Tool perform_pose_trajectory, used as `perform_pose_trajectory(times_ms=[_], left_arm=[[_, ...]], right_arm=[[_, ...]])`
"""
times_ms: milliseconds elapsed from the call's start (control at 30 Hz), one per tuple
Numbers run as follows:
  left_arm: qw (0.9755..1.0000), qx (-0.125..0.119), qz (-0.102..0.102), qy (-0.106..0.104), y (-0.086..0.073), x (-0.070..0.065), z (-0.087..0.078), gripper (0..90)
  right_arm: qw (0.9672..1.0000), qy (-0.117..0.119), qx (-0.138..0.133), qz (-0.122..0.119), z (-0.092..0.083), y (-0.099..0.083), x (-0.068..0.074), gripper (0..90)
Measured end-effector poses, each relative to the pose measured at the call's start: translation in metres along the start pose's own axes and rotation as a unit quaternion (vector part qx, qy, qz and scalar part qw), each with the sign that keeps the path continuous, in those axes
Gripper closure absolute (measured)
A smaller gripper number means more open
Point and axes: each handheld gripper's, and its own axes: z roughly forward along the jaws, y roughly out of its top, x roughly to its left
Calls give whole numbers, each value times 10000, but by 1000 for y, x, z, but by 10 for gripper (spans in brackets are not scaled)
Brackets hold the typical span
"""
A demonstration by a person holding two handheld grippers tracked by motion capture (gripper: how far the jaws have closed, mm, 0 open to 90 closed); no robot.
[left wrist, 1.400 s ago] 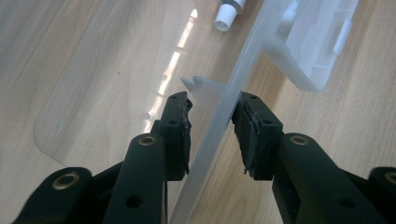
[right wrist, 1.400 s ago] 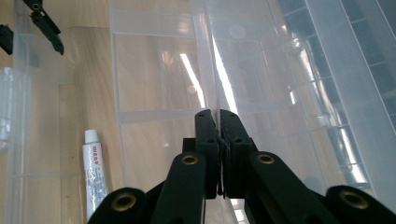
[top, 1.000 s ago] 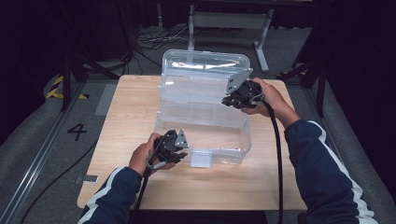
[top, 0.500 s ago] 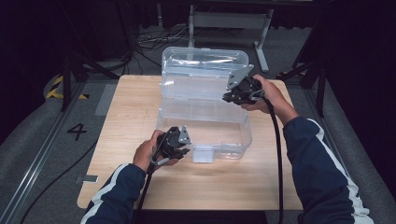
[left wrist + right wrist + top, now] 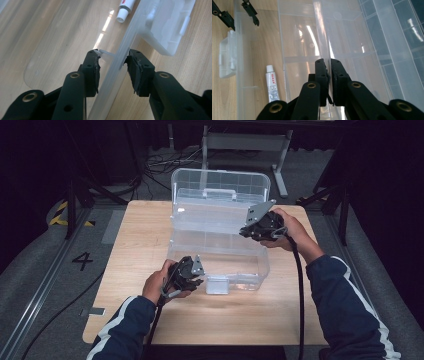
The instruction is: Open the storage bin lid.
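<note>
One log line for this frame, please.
left gripper: jaws just opening, astride box front wall | right gripper: shut on tray divider | white tube: on box floor

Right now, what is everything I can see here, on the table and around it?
Storage box: one, clear plastic, mid-table, lid up.
Divider tray: one, clear, inside the box; one thin wall sits between the right jaws.
Latch: one, whitish, on the box's front wall.
Tube: one, small, white with red print, lying on the box floor.
Table: one, light wood.
Cables: several, black, on the grey floor behind the table.
Floor mark 4: one, black, left of the table.
Left gripper: one, black, jaws astride the box's front wall, pads apart.
Right gripper: one, black, jaws shut on the tray wall.
Sleeves: two, dark blue with white stripes.
</note>
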Motion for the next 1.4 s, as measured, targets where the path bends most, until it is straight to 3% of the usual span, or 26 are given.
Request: perform_pose_trajectory(times_ms=[333,467,533,867,933,1033,1167,1400], left_arm=[[9998,-74,99,164,-2,-3,0,591],[9996,-247,7,129,-4,-3,0,590],[9991,-377,-184,52,-6,-2,-2,591],[9976,-698,-31,-5,-8,0,-16,591],[9966,-825,-50,-9,-10,1,-19,588],[9930,-1174,-86,-112,-12,1,-29,608],[9918,-1258,-46,-214,-15,2,-36,654],[9885,-1443,-362,-262,-27,8,-52,786]], right_arm=[[9992,49,-360,138,-2,-12,11,848],[9979,160,-559,279,-3,-19,15,845],[9977,164,-600,273,-3,-21,19,845],[9968,178,-725,299,-3,-27,28,834],[9965,155,-754,320,-3,-28,29,831],[9960,125,-807,367,-2,-29,30,824],[9951,97,-897,393,-2,-31,31,819],[9931,-27,-1057,500,-1,-36,34,798]])
